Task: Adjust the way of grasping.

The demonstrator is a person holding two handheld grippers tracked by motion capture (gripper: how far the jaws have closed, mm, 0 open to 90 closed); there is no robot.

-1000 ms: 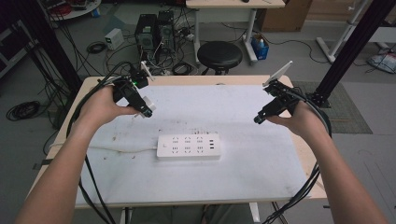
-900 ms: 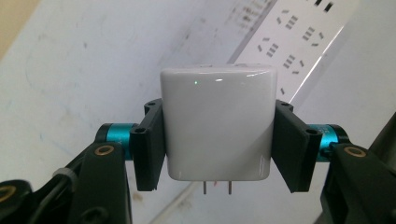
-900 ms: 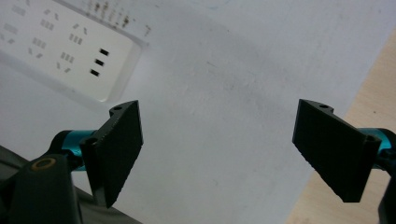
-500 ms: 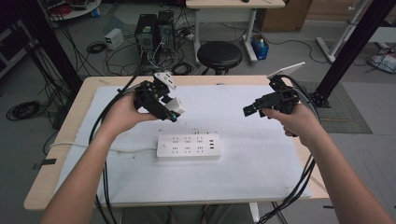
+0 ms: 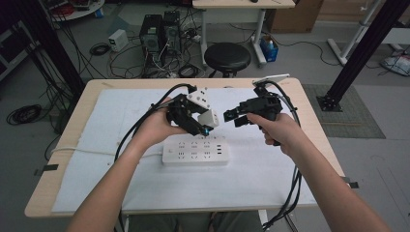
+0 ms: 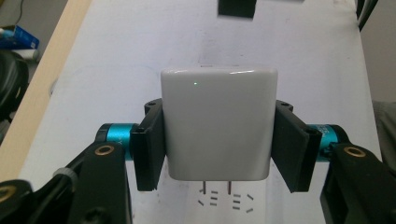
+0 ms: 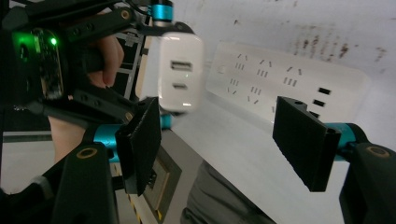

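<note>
two grippers over the tabletop's [image 5: 111, 145] middle, bare mat towards every edge. left gripper [image 6: 219, 140] clamps white charger [image 6: 218, 123], prongs pointing down at power strip [image 5: 195, 152]. right gripper [image 7: 229, 140] just beside it, jaws just closing, nothing between.

Room dim, high view soft w/ low detail; white tabletop [image 5: 290, 183] brightest; right gripper view motion-blurred; shadows faint.
</note>
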